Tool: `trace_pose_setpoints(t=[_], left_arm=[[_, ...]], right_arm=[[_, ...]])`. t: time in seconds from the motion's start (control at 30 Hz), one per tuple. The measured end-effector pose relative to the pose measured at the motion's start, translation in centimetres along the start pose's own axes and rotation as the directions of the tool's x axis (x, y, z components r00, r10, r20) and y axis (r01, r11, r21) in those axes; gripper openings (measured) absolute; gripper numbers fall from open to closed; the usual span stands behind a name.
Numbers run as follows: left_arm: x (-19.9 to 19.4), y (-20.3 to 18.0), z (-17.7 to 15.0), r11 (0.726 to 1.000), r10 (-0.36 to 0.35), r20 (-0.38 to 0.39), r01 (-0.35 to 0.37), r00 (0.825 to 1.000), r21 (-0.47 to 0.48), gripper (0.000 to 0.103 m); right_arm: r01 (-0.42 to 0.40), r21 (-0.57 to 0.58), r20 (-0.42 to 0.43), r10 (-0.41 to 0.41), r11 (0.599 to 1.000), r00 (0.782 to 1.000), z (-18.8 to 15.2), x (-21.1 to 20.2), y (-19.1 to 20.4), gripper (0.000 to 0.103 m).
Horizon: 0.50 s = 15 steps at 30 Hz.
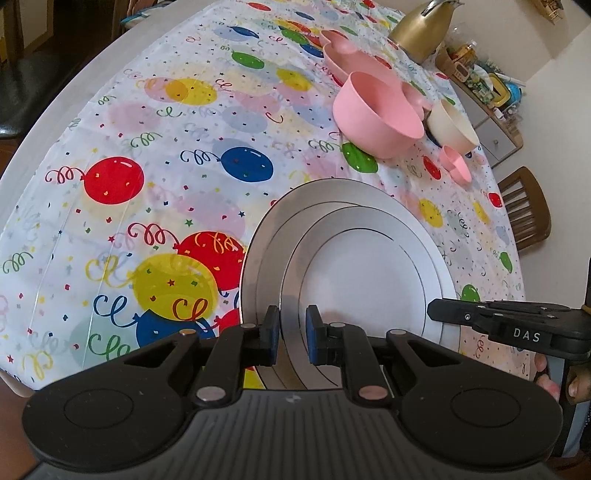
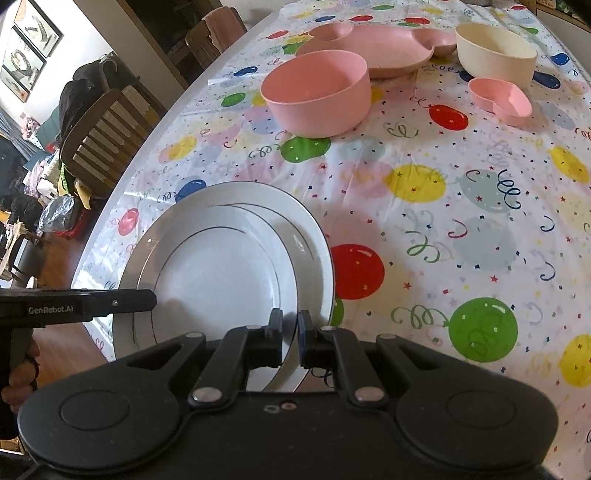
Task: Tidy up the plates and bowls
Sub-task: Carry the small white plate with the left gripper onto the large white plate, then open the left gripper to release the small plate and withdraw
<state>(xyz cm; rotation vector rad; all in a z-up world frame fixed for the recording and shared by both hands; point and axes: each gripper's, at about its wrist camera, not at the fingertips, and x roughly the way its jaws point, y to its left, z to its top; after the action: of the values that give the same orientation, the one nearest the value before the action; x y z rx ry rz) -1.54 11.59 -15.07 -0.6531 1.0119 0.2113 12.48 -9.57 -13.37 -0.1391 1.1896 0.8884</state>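
Two white plates with thin dark rings lie stacked near the table's front edge, the smaller plate (image 1: pixel 362 273) on the larger plate (image 1: pixel 266 243); both also show in the right wrist view, the smaller (image 2: pixel 218 273) and the larger (image 2: pixel 317 236). My left gripper (image 1: pixel 292 334) is narrowly open, its pads straddling the smaller plate's near rim. My right gripper (image 2: pixel 290 334) is nearly shut at the plates' right rim; contact is unclear. Farther back stand a pink bowl (image 2: pixel 317 92), a cream bowl (image 2: pixel 495 51), a small pink heart dish (image 2: pixel 500 99) and a pink mouse-shaped plate (image 2: pixel 388 44).
A balloon-print tablecloth (image 2: pixel 443 229) covers the table. A gold kettle (image 1: pixel 421 29) stands at the far end. Wooden chairs stand beside the table, one in the right wrist view (image 2: pixel 107 136) and one in the left wrist view (image 1: pixel 524 206). A cluttered shelf (image 1: pixel 484 85) lines the wall.
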Motion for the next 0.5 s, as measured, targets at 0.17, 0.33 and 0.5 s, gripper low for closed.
trace_pose_setpoints(t=[0.17, 0.33, 0.5], left_arm=[[0.1, 0.2, 0.4, 1.0, -0.007, -0.02, 0.007, 1.0, -0.009, 0.014], [0.1, 0.5, 0.9, 1.0, -0.022, -0.051, 0.022, 0.998, 0.0, 0.014], [-0.3, 0.9, 1.6, 0.999, -0.03, -0.06, 0.031, 0.998, 0.012, 0.014]], right_arm=[[0.01, 0.01, -0.007, -0.01, 1.0, 1.0, 0.1, 0.2, 0.1, 0.008], [0.023, 0.008, -0.017, -0.023, 1.0, 1.0, 0.2, 0.3, 0.5, 0.01], [0.035, 0.0, -0.026, -0.035, 0.999, 0.999, 0.4, 0.3, 0.8, 0.014]])
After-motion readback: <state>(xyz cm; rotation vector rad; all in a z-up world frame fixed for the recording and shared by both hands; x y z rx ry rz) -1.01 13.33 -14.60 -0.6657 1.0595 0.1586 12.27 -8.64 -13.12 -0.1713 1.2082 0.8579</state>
